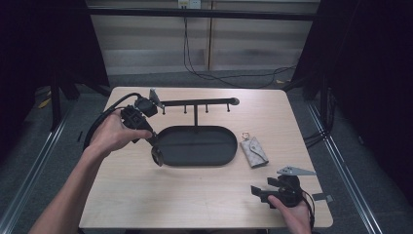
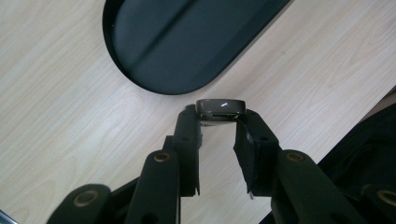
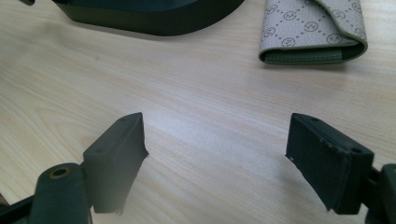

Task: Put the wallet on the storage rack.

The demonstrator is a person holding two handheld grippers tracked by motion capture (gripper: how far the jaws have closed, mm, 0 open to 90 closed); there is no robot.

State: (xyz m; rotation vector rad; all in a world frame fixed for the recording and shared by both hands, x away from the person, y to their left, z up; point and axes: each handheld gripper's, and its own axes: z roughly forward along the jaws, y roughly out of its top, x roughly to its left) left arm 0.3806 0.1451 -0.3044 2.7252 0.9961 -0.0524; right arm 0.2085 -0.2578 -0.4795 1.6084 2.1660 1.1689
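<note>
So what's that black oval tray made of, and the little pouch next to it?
The black oval tray looks like painted metal: a thin, stiff rim with a smooth matte sheen. The little pouch looks like coated fabric or faux leather, though I can't be sure: its grey surface has a fine woven grain with printed round logos and a green edge.

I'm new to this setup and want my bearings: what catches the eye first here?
The black oval tray with its hook stand mid-table. At its left end, the left gripper pinches a small dark rounded object above the wood. A patterned pouch lies right of the tray.
</note>
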